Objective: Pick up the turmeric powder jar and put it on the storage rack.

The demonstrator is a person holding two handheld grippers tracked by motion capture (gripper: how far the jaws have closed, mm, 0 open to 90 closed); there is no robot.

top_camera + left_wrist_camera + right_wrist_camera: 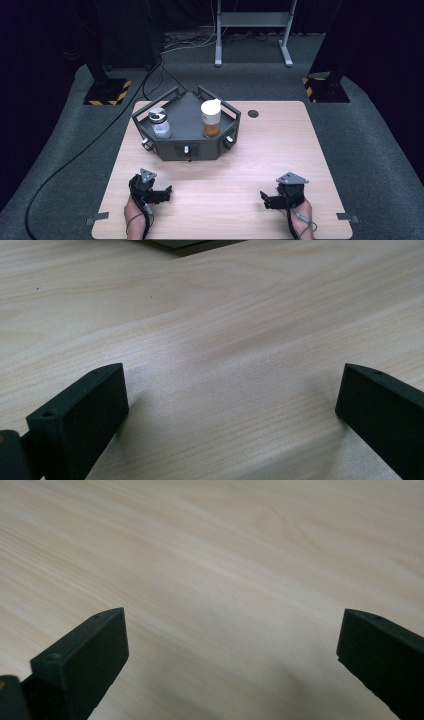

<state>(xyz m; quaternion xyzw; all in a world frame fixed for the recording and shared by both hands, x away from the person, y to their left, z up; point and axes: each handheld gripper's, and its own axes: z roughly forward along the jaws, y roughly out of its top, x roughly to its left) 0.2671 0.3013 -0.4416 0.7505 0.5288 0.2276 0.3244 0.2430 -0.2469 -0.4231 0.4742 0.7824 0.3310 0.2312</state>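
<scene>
A dark grey tray (186,107) with raised rails stands on the wooden table (270,150) at the back centre. Inside it at the left stands a small clear jar with a grey lid (159,123). At its right stands a taller white-capped bottle with amber contents (211,119). My left gripper (167,192) rests near the table's front left, jaws wide apart over bare wood (230,385). My right gripper (264,198) lies at the front right, also open, with nothing between its fingers (230,625).
A round hole (253,113) sits in the tabletop right of the tray. Black cables (150,75) trail over the grey floor behind. Hazard-striped post bases (107,92) and a grey metal stand (252,30) lie beyond the table.
</scene>
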